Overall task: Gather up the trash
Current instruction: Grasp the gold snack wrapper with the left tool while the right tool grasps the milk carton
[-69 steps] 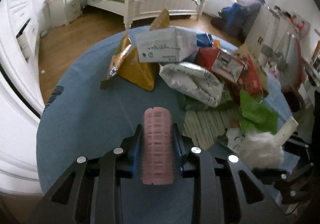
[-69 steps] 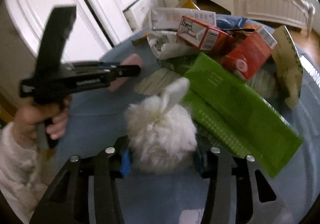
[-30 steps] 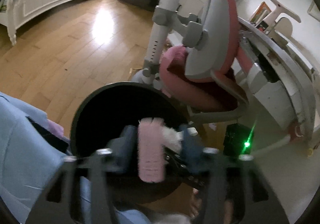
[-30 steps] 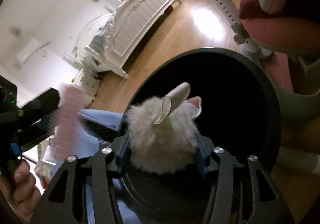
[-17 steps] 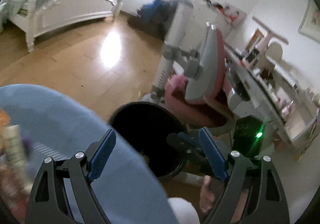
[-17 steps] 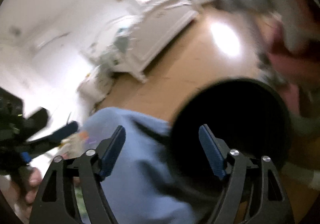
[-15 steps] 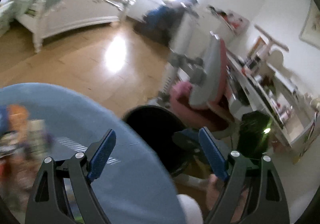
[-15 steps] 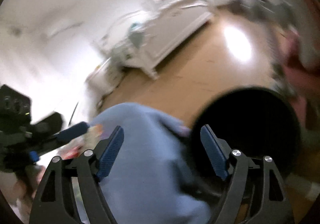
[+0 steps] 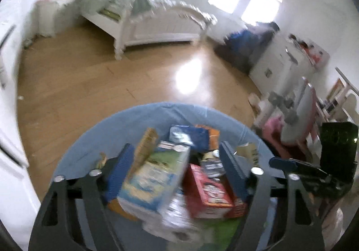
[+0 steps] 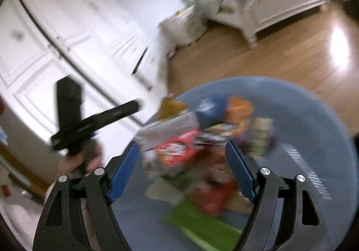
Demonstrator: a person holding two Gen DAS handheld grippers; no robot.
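A pile of trash lies on the round blue table: a white and blue carton, a red box, a blue bag and green packaging. My left gripper is open and empty above the pile. My right gripper is open and empty above the pile too; the red box and blue bag show there, blurred. The left gripper appears at the left of the right wrist view, the right gripper at the right of the left wrist view.
A white bed stands across the wooden floor. A pink and grey chair is right of the table. White wardrobe doors are to the left. The black bin is out of view.
Both grippers let go of the pink roller and the white fluffy thing over the black bin, opened, and swung back over the table's trash pile.
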